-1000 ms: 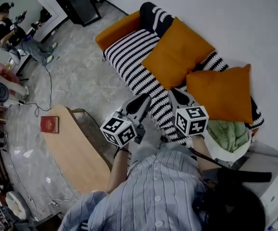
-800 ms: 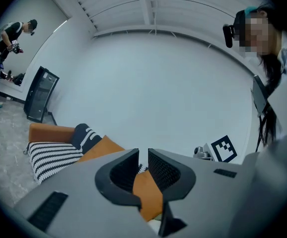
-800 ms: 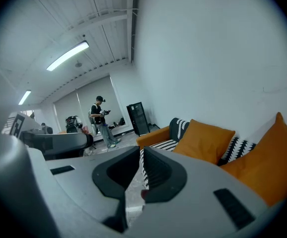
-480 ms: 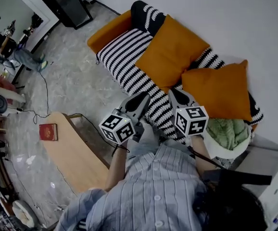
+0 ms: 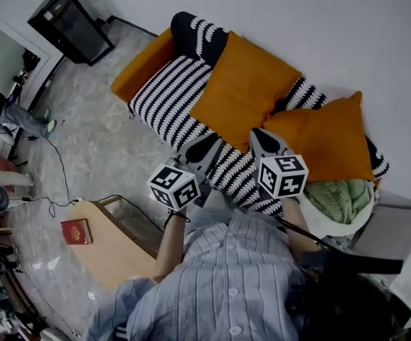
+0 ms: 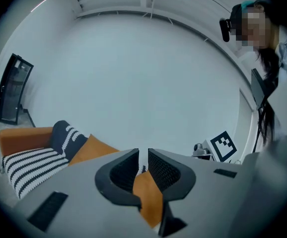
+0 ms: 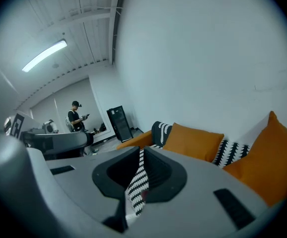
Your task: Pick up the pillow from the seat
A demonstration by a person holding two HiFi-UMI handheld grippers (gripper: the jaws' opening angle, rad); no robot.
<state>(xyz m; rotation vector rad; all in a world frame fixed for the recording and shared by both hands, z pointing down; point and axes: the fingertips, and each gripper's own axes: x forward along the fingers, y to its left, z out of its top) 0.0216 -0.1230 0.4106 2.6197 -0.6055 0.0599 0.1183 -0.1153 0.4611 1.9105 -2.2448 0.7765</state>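
The left gripper (image 5: 209, 144) has its two grey jaws drawn together with only a thin slit between them, and nothing is clamped there; in the left gripper view orange fabric shows through the slit from well beyond the tips. The right gripper (image 5: 261, 135) is closed as well and holds nothing, with striped upholstery showing far off past its jaws. In the head view both grippers point toward 12 o'clock, side by side over the front edge of the seat. The large square orange fabric pillow (image 5: 241, 91) lies on the seat at 1 o'clock from the left gripper, leaning against the backrest, clear of both tools. A second orange fabric pillow (image 5: 330, 137) sits at 3 o'clock from the right gripper. Both rest on the black-and-white striped sofa (image 5: 166, 94). A green crumpled cloth (image 5: 340, 197) lies at 4 o'clock, a light wooden table (image 5: 116, 251) bearing a red book (image 5: 76, 230) at 7 o'clock, and a black cabinet (image 5: 70, 27) at 10 o'clock
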